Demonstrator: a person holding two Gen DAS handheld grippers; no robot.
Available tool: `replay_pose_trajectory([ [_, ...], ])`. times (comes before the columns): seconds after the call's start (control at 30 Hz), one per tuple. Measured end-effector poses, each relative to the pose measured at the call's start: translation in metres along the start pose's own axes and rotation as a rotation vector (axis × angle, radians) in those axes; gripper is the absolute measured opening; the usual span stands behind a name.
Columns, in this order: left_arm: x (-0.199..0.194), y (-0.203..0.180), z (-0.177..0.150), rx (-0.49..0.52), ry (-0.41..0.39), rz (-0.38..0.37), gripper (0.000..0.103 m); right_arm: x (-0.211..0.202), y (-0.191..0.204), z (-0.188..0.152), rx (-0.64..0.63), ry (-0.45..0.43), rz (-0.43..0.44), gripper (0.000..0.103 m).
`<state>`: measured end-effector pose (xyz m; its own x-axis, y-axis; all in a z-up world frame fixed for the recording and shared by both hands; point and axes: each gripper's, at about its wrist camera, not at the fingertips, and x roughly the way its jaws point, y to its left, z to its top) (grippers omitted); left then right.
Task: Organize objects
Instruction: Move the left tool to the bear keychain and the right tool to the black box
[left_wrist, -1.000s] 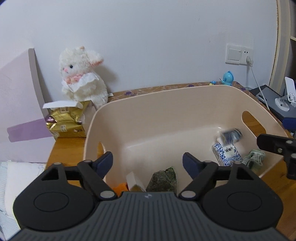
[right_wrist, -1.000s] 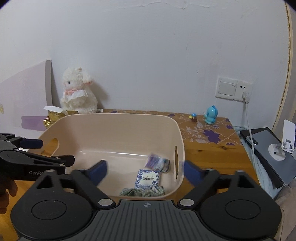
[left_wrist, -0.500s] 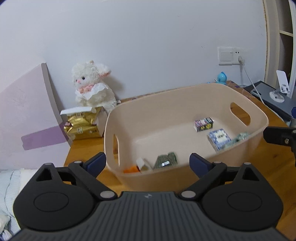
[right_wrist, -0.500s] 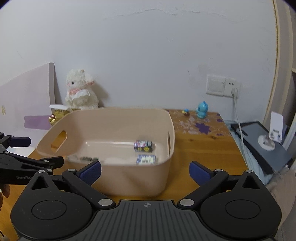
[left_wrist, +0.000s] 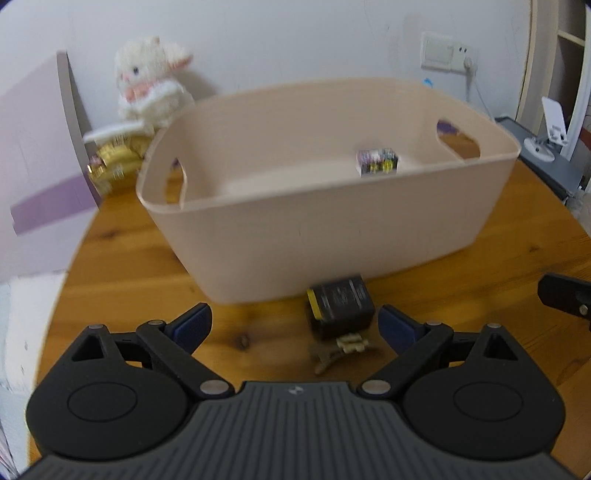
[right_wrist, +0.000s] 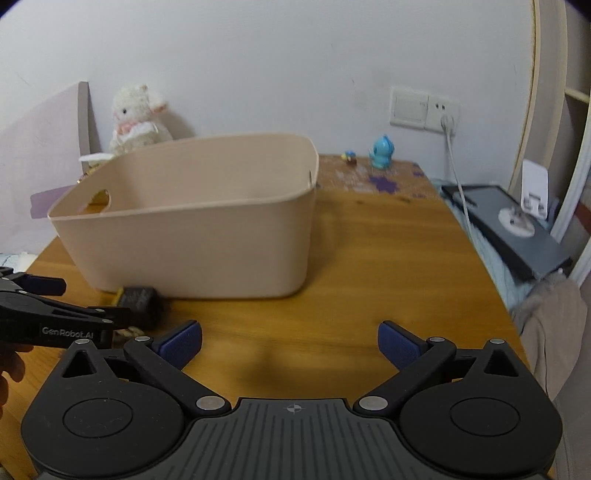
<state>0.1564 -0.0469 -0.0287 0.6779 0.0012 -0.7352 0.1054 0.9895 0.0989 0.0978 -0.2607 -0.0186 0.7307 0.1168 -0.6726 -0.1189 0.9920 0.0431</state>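
Right wrist view: we are reading "GenRobot.AI" on our left tongs (right_wrist: 122, 317), both tongs released; our right tongs (right_wrist: 290, 341) facing the smooth beige plastic basket (right_wrist: 192, 243), matte black box (left_wrist: 341, 306) ahead of the left.

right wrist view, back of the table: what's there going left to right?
plush lamb → beige bin → tiny figurine → blue bird toy → wall socket → grey device
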Motion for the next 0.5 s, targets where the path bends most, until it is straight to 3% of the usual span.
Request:
replay_pose_trajectory([
  [0.13,0.019,0.0,-0.007,-0.045,0.041,-0.011,0.097,0.008,0.001,-0.005,0.005,0.024,0.001,0.103],
  [0.3,0.037,0.006,-0.015,-0.104,0.08,-0.087,0.097,0.015,0.002,-0.007,0.005,0.037,0.011,0.103],
  [0.5,0.043,0.012,-0.018,-0.091,0.074,-0.064,0.097,0.023,0.01,-0.009,-0.001,0.058,0.03,0.103],
])
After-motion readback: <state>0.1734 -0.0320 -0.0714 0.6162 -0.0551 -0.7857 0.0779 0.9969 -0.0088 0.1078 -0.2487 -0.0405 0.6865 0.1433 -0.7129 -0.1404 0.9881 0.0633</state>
